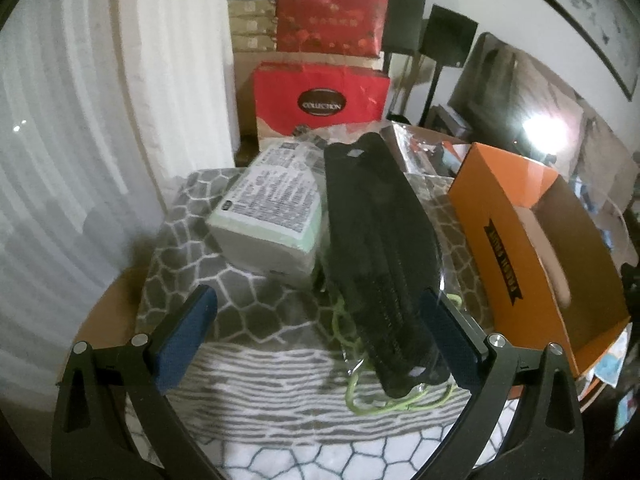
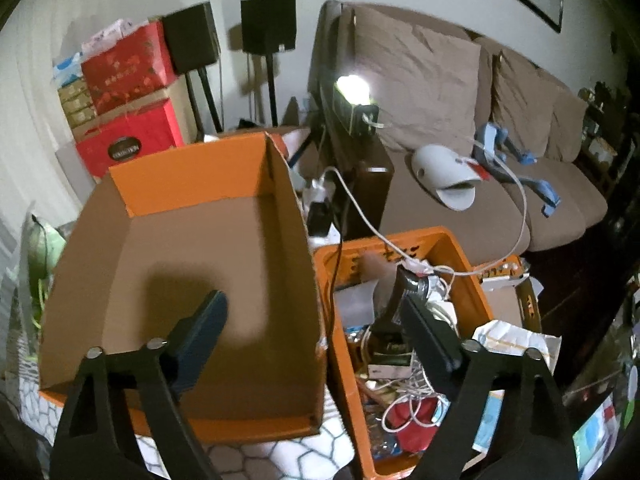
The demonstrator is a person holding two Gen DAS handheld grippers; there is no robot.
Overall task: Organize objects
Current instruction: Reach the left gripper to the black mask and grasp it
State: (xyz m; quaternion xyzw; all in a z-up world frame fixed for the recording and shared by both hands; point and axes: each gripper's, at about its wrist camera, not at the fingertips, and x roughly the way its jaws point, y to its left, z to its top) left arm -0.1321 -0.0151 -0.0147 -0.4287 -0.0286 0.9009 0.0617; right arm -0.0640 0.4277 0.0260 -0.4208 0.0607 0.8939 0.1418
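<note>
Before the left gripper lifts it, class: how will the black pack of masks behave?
The black pack of masks looks soft in a clear wrapper, so probably light, floppy and slippery. Its green loops trail loose and may snag. The left gripper is open around it.

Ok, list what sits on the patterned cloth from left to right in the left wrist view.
Pale green labelled pack → black masks in clear wrap with green loops → open orange box. The left gripper hangs open in front of them, holding nothing.

Black angular jaws on both grippers, dark blue textured pads, silver pivot screws.
</note>
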